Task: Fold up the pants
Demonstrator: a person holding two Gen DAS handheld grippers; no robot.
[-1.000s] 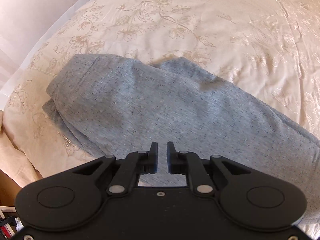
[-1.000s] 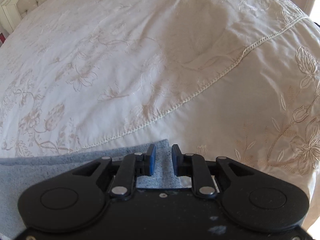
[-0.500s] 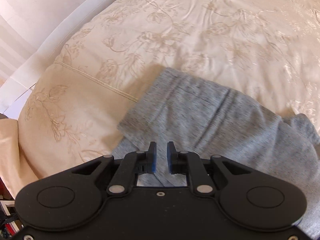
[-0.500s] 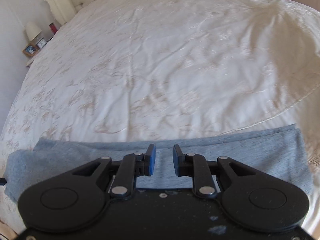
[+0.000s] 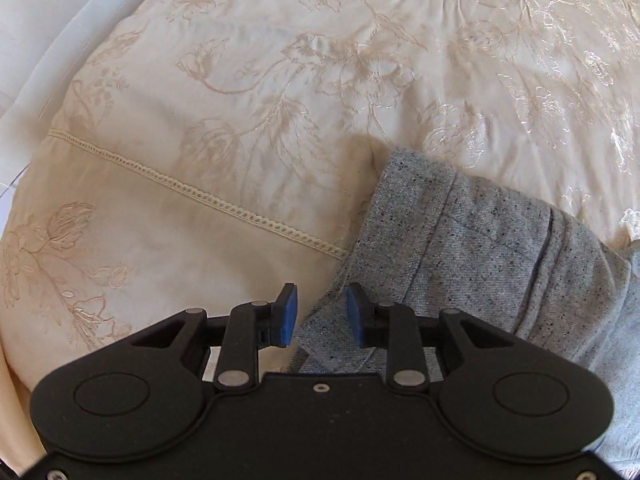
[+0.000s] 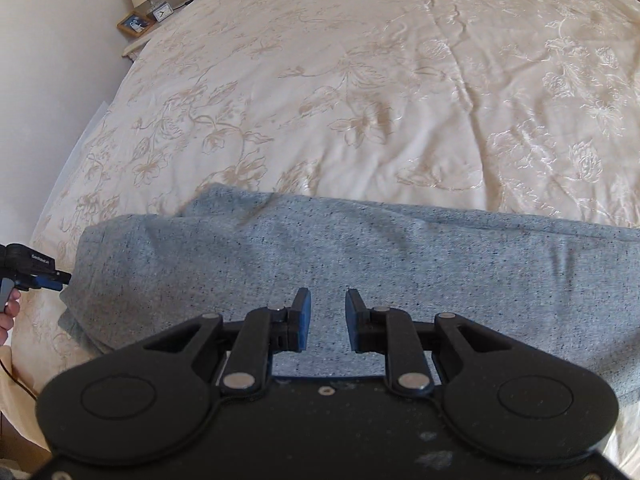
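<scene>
Grey-blue speckled pants (image 6: pixel 360 264) lie folded lengthwise across the near edge of a cream embroidered bedspread (image 6: pixel 380 80). In the left wrist view their hemmed end (image 5: pixel 460 240) is at the lower right. My left gripper (image 5: pixel 322 314) is open, its jaws on either side of the edge of the cloth at that end. It also shows in the right wrist view (image 6: pixel 40 276) at the far left, touching the pants' left end. My right gripper (image 6: pixel 328 320) is open and empty, low over the middle of the pants.
A nightstand (image 6: pixel 140 28) with a lamp, a clock and a photo frame stands by the wall at the far left of the bed. The bed's left edge (image 6: pixel 80 148) drops to a white wall. A lace seam (image 5: pixel 200 196) crosses the bedspread.
Both grippers' jaws have opened wider. My left gripper has moved to the pants' left end. My right gripper has swung left, from the pants' right end to their middle.
</scene>
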